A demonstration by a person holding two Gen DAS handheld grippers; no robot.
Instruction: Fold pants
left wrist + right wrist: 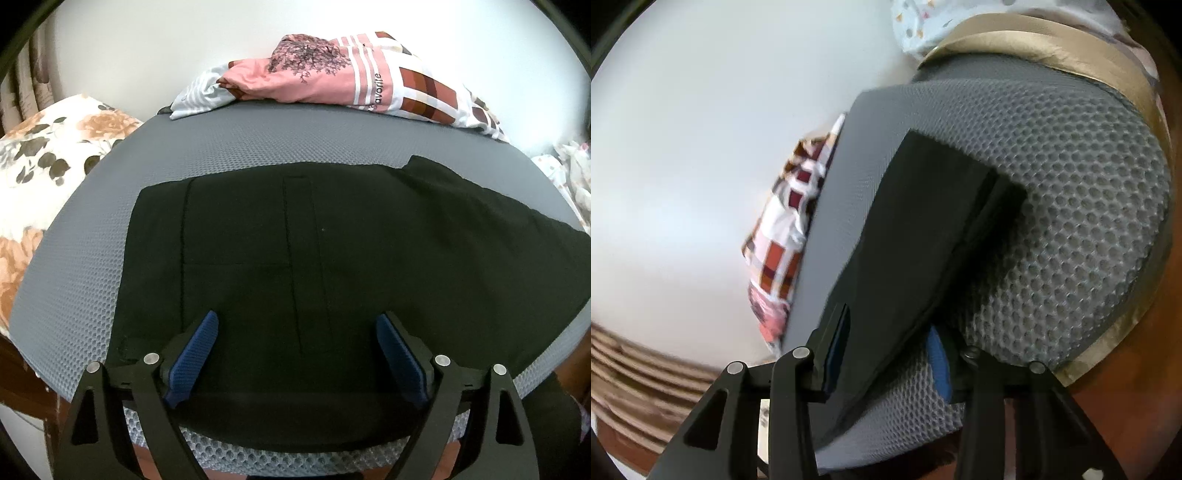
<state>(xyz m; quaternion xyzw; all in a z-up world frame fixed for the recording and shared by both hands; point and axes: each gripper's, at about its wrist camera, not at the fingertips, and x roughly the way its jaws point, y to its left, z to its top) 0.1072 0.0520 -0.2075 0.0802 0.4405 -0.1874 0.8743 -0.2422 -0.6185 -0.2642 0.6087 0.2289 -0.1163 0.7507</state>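
Black pants (314,258) lie flat on a grey mesh mat (258,136), waist end at the left, legs running off to the right. My left gripper (295,325) is open with its blue pads (195,354) hovering over the near edge of the pants, holding nothing. In the right wrist view the leg end of the pants (916,236) lies on the mat (1071,203). My right gripper (886,332) is tilted and open, with its jaws either side of the edge of the leg, one blue pad (938,362) under the cloth against the mat.
A pile of pink and checked clothes (332,74) lies at the mat's far edge, and shows in the right wrist view (786,229). A floral pillow (48,166) is at the left. Patterned bedding (569,170) lies at the right. A white wall stands behind.
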